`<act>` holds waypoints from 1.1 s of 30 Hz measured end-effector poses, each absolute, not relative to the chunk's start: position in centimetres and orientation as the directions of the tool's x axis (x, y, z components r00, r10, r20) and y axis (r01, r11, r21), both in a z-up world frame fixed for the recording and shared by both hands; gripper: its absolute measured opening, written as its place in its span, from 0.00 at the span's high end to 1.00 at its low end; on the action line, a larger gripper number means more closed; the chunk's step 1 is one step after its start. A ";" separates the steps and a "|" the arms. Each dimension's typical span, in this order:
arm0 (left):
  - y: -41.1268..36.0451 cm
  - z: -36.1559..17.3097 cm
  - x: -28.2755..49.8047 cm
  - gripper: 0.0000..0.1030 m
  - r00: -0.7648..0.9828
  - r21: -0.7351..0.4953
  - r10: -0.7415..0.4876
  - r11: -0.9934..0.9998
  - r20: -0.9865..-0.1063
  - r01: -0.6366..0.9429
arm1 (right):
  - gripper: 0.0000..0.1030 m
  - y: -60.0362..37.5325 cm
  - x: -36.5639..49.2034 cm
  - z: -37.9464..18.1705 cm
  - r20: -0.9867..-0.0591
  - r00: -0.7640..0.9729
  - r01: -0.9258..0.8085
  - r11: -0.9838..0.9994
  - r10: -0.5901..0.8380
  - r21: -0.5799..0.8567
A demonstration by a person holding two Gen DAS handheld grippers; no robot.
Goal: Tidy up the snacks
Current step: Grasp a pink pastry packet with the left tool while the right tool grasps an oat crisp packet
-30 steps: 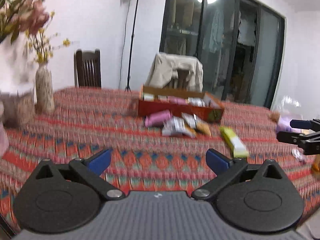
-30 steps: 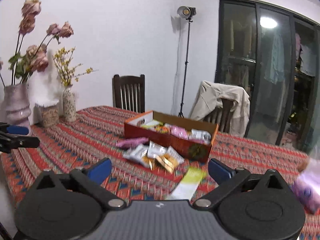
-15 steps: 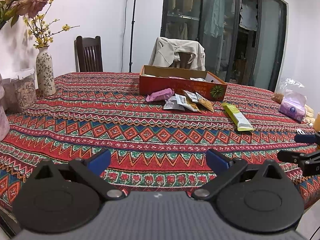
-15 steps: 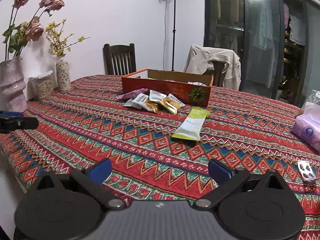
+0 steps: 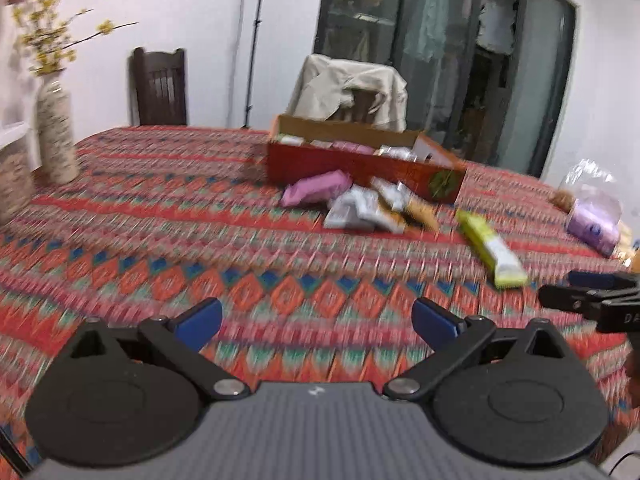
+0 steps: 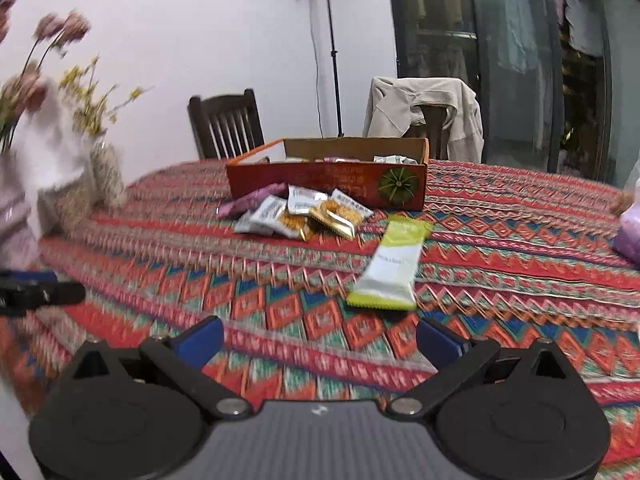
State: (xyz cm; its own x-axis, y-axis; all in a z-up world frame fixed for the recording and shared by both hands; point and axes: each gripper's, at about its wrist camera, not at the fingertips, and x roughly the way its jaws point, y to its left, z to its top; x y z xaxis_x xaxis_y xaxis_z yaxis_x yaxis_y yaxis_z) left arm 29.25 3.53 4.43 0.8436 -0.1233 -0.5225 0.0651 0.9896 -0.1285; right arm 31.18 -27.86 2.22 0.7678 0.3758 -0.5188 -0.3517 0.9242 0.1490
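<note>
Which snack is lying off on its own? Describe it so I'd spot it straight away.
Find the long red cardboard box in the middle of the patterned tablecloth. A heap of small packets lies just in front of it; nearer the camera and to the heap's right lies the green-and-white bar. It is the only long, slim wrapper, lime green at its ends, lying flat and apart from the pile.

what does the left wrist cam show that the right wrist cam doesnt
Only the left wrist view shows the right gripper, open, and the clear plastic bag over the purple pack in full. Only the right wrist view shows the left gripper and the blurred pink flowers. Both share the red cardboard box, the pile of small snack packets, the green-and-white bar wrapper and the red patterned tablecloth.
</note>
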 end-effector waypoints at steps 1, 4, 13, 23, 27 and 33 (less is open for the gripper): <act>3.7 4.9 30.8 0.00 0.846 -0.140 -0.143 0.987 -0.513 0.082 | 0.00 -27.8 32.2 2.3 -0.509 0.766 -0.355 0.919 0.392 0.173; 4.0 6.0 36.0 0.00 0.842 -0.166 -0.196 0.978 -0.502 0.129 | 0.02 -27.5 36.0 2.8 -0.484 0.769 -0.358 0.908 0.418 0.216; 3.2 3.3 51.4 0.00 0.835 -0.154 -0.216 0.975 -0.506 0.158 | 0.18 -24.8 49.8 2.0 -0.516 0.748 -0.305 0.906 0.418 0.293; 4.9 -0.9 55.7 0.10 0.788 -0.274 -0.233 0.958 -0.570 0.085 | 0.38 -21.9 55.2 -1.8 -0.603 0.727 -0.285 0.943 0.329 0.171; 4.8 -1.1 55.7 0.27 0.785 -0.269 -0.240 0.958 -0.572 0.097 | 0.40 -21.8 55.3 -2.2 -0.617 0.724 -0.292 0.947 0.310 0.134; 4.1 -0.9 55.2 0.33 0.799 -0.221 -0.210 0.970 -0.563 0.100 | 0.47 -21.4 54.9 -2.3 -0.624 0.723 -0.311 0.946 0.295 0.087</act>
